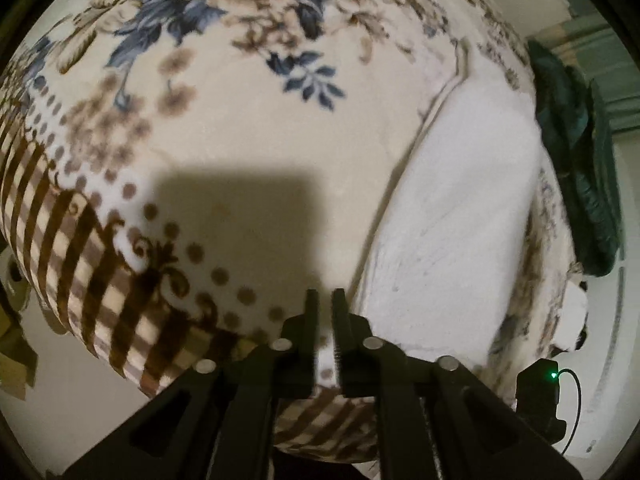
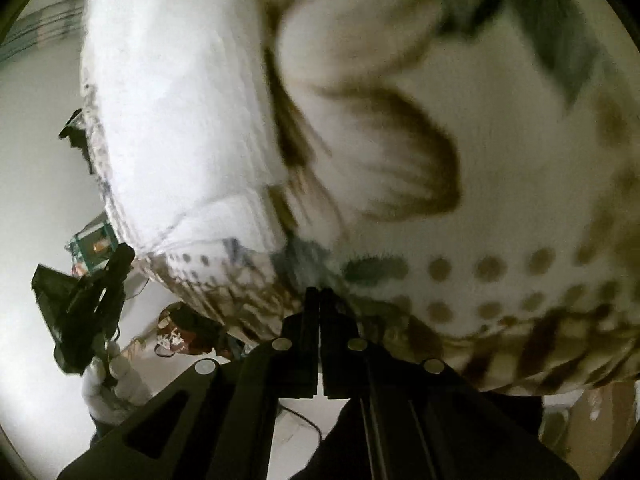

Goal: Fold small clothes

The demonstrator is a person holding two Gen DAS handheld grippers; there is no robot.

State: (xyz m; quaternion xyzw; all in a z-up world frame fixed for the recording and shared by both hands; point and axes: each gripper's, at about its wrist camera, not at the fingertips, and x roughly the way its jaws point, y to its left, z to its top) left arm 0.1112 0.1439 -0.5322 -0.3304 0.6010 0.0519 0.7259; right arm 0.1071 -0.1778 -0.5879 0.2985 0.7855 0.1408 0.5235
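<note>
A white garment (image 1: 460, 216) lies flat on a floral blanket (image 1: 240, 120), to the right in the left wrist view. My left gripper (image 1: 325, 294) hovers above the blanket's front edge, left of the garment, its jaws nearly closed with a thin gap and nothing between them. In the right wrist view the same white garment (image 2: 172, 120) lies at the upper left on the blanket (image 2: 460, 160). My right gripper (image 2: 320, 292) is shut and empty, close over the blanket's edge, just right of the garment's near corner. The right view is blurred.
A dark green cloth (image 1: 576, 152) lies beyond the garment at the bed's right side. The left hand-held gripper (image 2: 88, 304), in a white-gloved hand (image 2: 112, 384), shows at the lower left of the right wrist view. White floor surrounds the bed.
</note>
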